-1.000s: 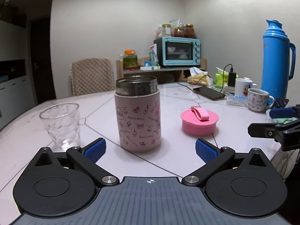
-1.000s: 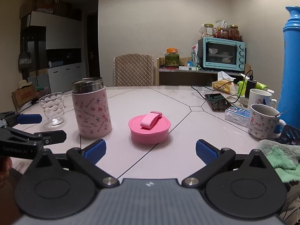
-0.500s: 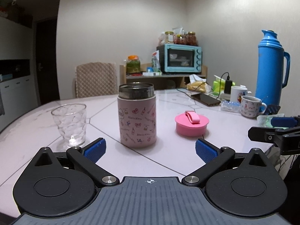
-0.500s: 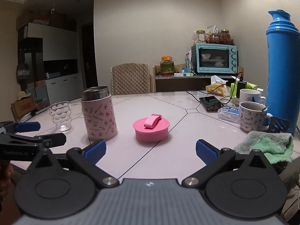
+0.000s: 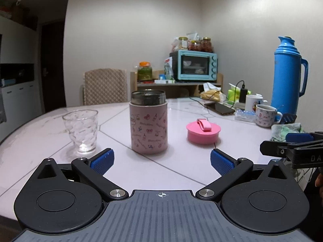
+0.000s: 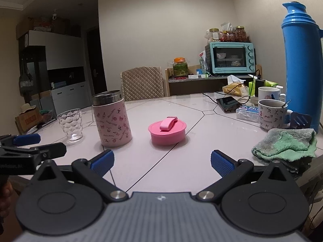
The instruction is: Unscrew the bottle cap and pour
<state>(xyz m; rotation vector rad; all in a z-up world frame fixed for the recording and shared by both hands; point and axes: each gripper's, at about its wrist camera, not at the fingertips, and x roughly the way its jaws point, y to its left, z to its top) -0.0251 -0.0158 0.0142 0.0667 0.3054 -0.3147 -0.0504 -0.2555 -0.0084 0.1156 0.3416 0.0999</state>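
Already the pink cap point(image 5: 203, 131) sits off the bottle point(image 5: 149, 122); both my grippers point(image 5: 161, 159) point(image 6: 161, 159) gape wide, empty; pouring into the glass point(image 5: 80, 131) remains.

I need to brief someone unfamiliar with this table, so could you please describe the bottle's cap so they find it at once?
On the pale table, find the pink patterned bottle standing open. Just right of it lies the pink cap, a low round disc, the only one with a loop strap on top.
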